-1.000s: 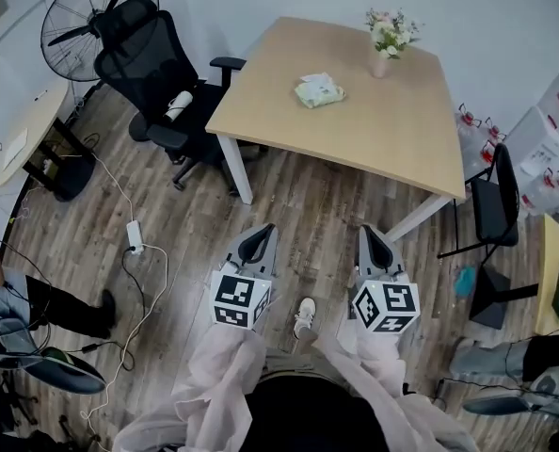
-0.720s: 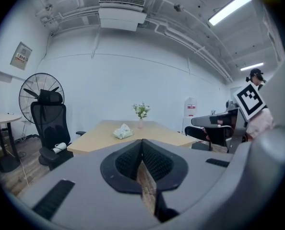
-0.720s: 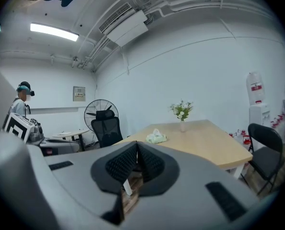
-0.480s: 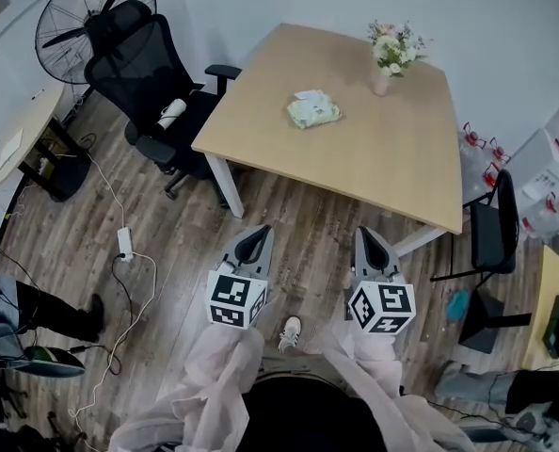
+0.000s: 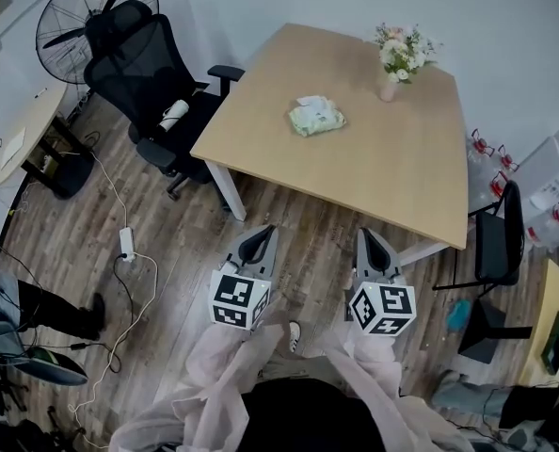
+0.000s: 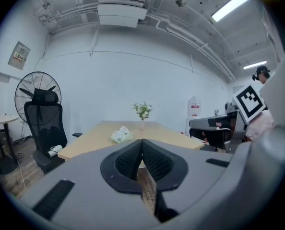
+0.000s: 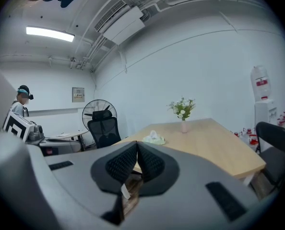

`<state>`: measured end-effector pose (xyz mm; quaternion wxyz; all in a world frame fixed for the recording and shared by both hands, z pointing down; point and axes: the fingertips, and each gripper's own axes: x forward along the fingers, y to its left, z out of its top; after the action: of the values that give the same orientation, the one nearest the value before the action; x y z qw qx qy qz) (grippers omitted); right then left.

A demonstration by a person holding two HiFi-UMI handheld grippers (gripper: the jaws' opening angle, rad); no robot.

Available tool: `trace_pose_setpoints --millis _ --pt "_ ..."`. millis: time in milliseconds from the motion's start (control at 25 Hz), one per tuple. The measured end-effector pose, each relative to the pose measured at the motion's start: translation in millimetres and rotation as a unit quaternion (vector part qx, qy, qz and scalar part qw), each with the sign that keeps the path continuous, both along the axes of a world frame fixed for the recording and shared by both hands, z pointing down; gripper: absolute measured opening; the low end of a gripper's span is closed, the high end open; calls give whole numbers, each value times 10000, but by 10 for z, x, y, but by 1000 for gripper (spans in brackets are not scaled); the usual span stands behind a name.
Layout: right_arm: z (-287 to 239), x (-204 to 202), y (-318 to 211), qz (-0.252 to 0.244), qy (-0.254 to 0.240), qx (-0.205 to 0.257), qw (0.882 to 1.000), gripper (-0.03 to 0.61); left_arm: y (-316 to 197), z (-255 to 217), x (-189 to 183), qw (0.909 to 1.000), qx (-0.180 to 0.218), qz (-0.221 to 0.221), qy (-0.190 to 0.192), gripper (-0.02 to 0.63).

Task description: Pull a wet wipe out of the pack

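Head view: above the person, facing steeply down; table (image 5: 374,158) upper centre, well off.
Left gripper view: low, along left tongs (image 6: 142,142), toward the table.
Right gripper view: same, along right tongs (image 7: 136,143).
Shared: table, flowers (image 5: 404,50), fan (image 5: 96,12).

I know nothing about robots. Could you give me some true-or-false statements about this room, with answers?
1. A pale green soft pack of wet wipes lies on the light wooden table. True.
2. The left gripper holds that pack. False: it is shut on nothing, short of the table.
3. The right gripper has its jaws closed. True.
4. The small pink vase of flowers stands on the floor. False: it stands on the table, near a far corner.
5. A black mesh office chair stands beside the table. True.
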<state>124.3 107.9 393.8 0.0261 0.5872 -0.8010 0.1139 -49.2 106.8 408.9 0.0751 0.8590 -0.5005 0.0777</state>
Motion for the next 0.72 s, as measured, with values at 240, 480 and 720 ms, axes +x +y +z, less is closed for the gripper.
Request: trace_pose_setpoints --millis 240,480,720 --pt "79 -67 -199 -110 -62 -112 9999 12 -173 37 42 10000 -75 16 -40 11" --pt "125 -37 -517 -74 -38 -142 9999 12 -508 95 83 9999 -111 55 -1 11" --pt "107 21 -989 5 -24 -108 9999 12 -1026 90 151 9998 -75 163 -6 11"
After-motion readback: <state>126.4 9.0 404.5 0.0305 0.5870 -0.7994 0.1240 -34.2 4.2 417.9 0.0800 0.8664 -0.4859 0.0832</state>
